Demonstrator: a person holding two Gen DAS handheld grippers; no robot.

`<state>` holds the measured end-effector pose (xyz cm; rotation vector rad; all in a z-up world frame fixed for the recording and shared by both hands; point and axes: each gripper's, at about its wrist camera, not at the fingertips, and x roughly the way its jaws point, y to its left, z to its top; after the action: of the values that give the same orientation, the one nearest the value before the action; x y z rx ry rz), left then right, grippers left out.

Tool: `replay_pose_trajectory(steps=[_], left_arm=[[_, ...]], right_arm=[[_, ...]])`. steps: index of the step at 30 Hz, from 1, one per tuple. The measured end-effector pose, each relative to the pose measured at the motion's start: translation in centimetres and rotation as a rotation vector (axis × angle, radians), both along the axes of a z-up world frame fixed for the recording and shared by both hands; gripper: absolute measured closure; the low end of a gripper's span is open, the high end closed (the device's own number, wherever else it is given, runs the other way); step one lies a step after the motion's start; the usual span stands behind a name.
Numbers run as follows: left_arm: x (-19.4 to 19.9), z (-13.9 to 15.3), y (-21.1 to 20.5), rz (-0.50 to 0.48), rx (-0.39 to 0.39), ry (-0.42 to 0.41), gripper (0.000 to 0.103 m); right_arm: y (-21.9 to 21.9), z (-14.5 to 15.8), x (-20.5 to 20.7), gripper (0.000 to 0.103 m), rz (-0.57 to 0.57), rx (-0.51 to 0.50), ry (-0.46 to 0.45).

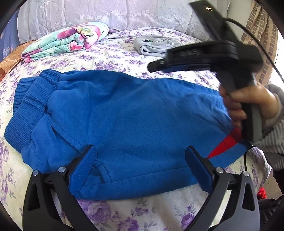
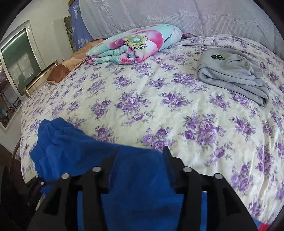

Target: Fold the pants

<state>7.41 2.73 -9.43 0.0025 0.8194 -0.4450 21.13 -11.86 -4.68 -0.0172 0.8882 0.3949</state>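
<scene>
Blue pants [image 1: 124, 110] lie folded flat across the flowered bed sheet [image 1: 113, 60], ribbed cuffs at the left and a red and blue band [image 1: 223, 145] at the right. My left gripper [image 1: 140, 149] stands wide open astride the near edge of the pants, its fingertips resting on the cloth. A hand [image 1: 248, 101] holds my right gripper [image 1: 156, 66] above the far right part of the pants. In the right wrist view that right gripper [image 2: 141, 151] is open, with the blue pants [image 2: 71, 147] showing below and between its fingers, not pinched.
A folded floral quilt [image 2: 134, 48] lies at the back left of the bed and a folded grey garment [image 2: 234, 74] at the back right. A lace cover [image 2: 177, 16] runs behind them. The bed edge and a framed glass panel [image 2: 17, 67] are at the left.
</scene>
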Motion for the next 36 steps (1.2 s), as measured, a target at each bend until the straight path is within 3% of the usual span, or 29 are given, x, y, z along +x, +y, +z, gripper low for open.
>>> replay_pose_trajectory(steps=[5, 7, 9, 11, 13, 18, 24, 26, 29, 31, 35, 36], left_arm=[[0.0, 0.0, -0.2, 0.002, 0.015, 0.001, 0.005], [0.0, 0.0, -0.3, 0.005, 0.028, 0.000, 0.005], [0.0, -0.1, -0.2, 0.009, 0.033, -0.005, 0.005], [-0.2, -0.1, -0.1, 0.011, 0.029, -0.009, 0.005], [-0.1, 0.0, -0.1, 0.010, 0.026, -0.008, 0.005], [-0.2, 0.0, -0.1, 0.009, 0.026, -0.008, 0.005], [-0.3, 0.1, -0.3, 0.010, 0.032, -0.008, 0.005], [-0.3, 0.1, -0.4, 0.012, 0.037, -0.009, 0.005], [-0.2, 0.0, -0.4, 0.013, 0.045, -0.008, 0.005], [-0.2, 0.0, -0.4, 0.016, 0.045, -0.009, 0.005], [-0.4, 0.0, -0.3, 0.026, 0.045, -0.018, 0.005], [-0.5, 0.0, -0.3, 0.029, 0.043, -0.020, 0.005]], right_arm=[[-0.4, -3.8, 1.3, 0.038, -0.023, -0.007, 0.080], [-0.4, -3.2, 2.2, 0.037, -0.043, 0.005, 0.087], [-1.5, -1.4, 1.7, 0.037, -0.082, 0.070, 0.037], [-3.5, 0.9, 0.1, 0.034, -0.113, 0.117, -0.026], [-6.7, 3.1, -2.5, 0.019, -0.159, 0.170, -0.092], [-17.8, 4.9, -11.9, 0.016, -0.370, 0.306, -0.186], [-29.2, 2.6, -24.4, 0.016, -0.725, 0.306, -0.176], [-32.0, 1.1, -26.9, 0.014, -0.810, 0.357, -0.150], [-34.5, -2.0, -27.1, 0.014, -0.872, 0.478, -0.087], [-34.6, -3.5, -25.8, 0.014, -0.849, 0.529, -0.082], [-34.1, -5.6, -22.9, 0.023, -0.819, 0.480, -0.087], [-34.2, -5.6, -22.8, 0.032, -0.823, 0.472, -0.105]])
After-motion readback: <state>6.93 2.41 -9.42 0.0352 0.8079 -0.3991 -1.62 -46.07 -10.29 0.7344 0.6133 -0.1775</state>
